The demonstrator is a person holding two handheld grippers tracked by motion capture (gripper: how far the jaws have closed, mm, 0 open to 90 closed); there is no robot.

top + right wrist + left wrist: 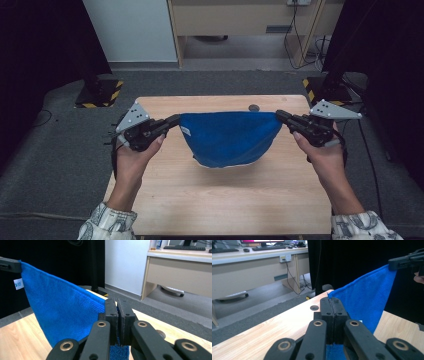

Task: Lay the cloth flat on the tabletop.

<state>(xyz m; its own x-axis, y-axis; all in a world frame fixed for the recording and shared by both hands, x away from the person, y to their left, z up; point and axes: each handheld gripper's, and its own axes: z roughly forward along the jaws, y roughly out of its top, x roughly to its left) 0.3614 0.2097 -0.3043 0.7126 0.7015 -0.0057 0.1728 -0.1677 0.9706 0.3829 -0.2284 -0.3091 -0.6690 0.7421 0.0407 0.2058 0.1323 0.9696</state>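
While I hold the blue cloth [227, 137] stretched in the air between my two grippers, the wooden bench [220, 200] lies beneath it, bare except for a small dark round fitting [254, 107] near its far edge. The cloth is the largest thing in my grasp: its top edge runs almost straight from one gripper to the other, and the rest sags below in a rounded pouch, its lowest curve near the bench top; I cannot tell whether it touches. A small white label [18, 283] sits at the corner held by my left side.

My left gripper [175, 120] has its fingers clamped together on one top corner of the cloth; in the left gripper view, blue fabric shows pinched in the thin seam between them. My right gripper [280, 116] is likewise pressed tight on the opposite corner. Both hands come in from the near side, wrists roughly level.

To do this well, I judge I should keep both grips firm, hold the two corners at equal height, and keep the top edge taut without tugging, so the cloth hangs flat and can be lowered evenly. Uneven hands would skew the fold or bunch the fabric.
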